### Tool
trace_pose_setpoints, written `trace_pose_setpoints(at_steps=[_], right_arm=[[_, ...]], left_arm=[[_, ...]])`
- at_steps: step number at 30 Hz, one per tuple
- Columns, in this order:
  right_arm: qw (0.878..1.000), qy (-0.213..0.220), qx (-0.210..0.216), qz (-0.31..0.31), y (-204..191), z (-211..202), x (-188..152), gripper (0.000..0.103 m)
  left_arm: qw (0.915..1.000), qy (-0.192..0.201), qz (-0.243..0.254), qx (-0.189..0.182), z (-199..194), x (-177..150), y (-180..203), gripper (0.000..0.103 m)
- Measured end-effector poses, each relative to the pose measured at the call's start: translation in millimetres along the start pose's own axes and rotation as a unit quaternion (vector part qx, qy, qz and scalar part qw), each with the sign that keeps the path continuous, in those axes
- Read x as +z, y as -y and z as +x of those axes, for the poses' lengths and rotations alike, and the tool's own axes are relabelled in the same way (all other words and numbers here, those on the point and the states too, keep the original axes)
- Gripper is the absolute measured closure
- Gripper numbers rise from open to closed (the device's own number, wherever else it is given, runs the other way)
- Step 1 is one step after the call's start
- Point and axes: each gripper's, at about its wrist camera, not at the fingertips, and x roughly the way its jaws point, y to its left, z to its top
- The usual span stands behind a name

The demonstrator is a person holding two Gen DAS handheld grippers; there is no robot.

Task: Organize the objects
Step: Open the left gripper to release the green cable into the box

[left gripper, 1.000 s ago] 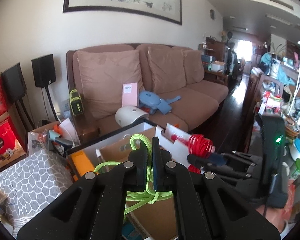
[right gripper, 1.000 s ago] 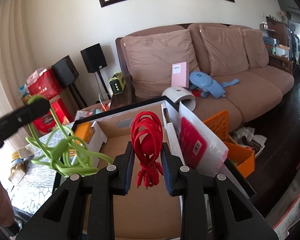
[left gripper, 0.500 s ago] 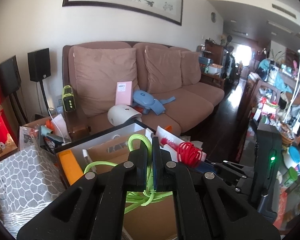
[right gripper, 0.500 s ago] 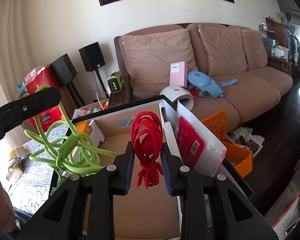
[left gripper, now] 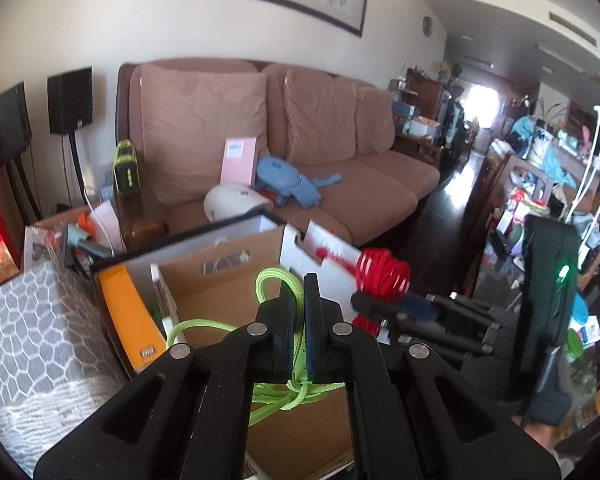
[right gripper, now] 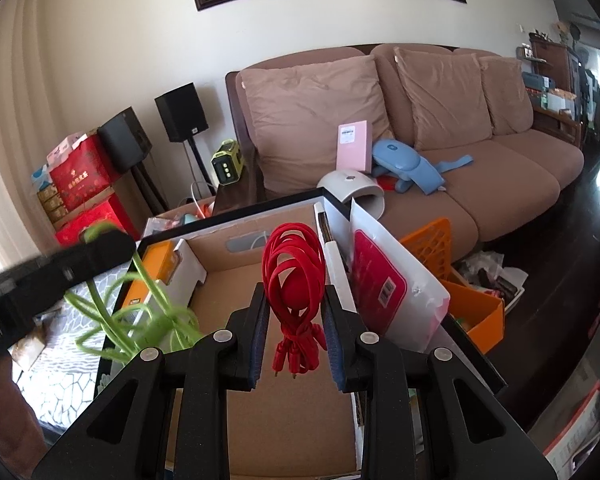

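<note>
My left gripper [left gripper: 299, 300] is shut on a bright green braided cable [left gripper: 278, 280], whose loops hang below the fingers over an open cardboard box [left gripper: 224, 276]. In the right wrist view the same green cable [right gripper: 140, 320] dangles blurred from the left gripper's finger [right gripper: 60, 268] at the box's left edge. My right gripper [right gripper: 294, 320] is shut on a coiled red cable [right gripper: 294, 268], held above the cardboard box [right gripper: 284, 400] floor. From the left wrist view the red cable [left gripper: 380, 272] and the right gripper [left gripper: 384, 306] sit to the right.
An orange box [right gripper: 152, 276] and a white packet with a red label [right gripper: 384, 292] stand inside the black-rimmed outer box [right gripper: 236, 216]. An orange crate [right gripper: 472, 304] lies on the floor at right. A brown sofa [right gripper: 460, 140] holds a white device, pink box and blue toy. Grey patterned fabric [left gripper: 28, 328] lies left.
The left gripper has sunk with the green cable toward the box and shifted rightward; the cable swings and blurs. The right gripper and red cable have stayed still.
</note>
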Motion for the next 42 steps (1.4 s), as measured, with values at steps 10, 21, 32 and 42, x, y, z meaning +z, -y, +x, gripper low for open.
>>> trace_pose_setpoints(at_steps=[10, 21, 32, 42], right_arm=[[1.0, -0.004, -0.001, 0.0, -1.8, 2.7, -0.5, 0.076], [1.0, -0.005, 0.0, 0.001, -0.7, 2.9, -1.4, 0.076], [1.0, -0.011, 0.001, -0.001, -3.4, 4.3, -1.1, 0.076], [1.0, -0.017, 0.006, 0.001, -2.6, 6.4, -2.1, 0.076]], left_arm=[[0.9998, -0.017, 0.007, -0.005, 6.3, -11.7, 1.6, 0.099], [0.9985, -0.046, 0.028, 0.01, 11.7, -32.8, 0.6, 0.099], [0.9978, -0.052, 0.032, 0.027, 9.6, -40.5, -8.8, 0.099], [0.9976, -0.063, 0.01, 0.028, 7.8, -52.7, -20.3, 0.099]])
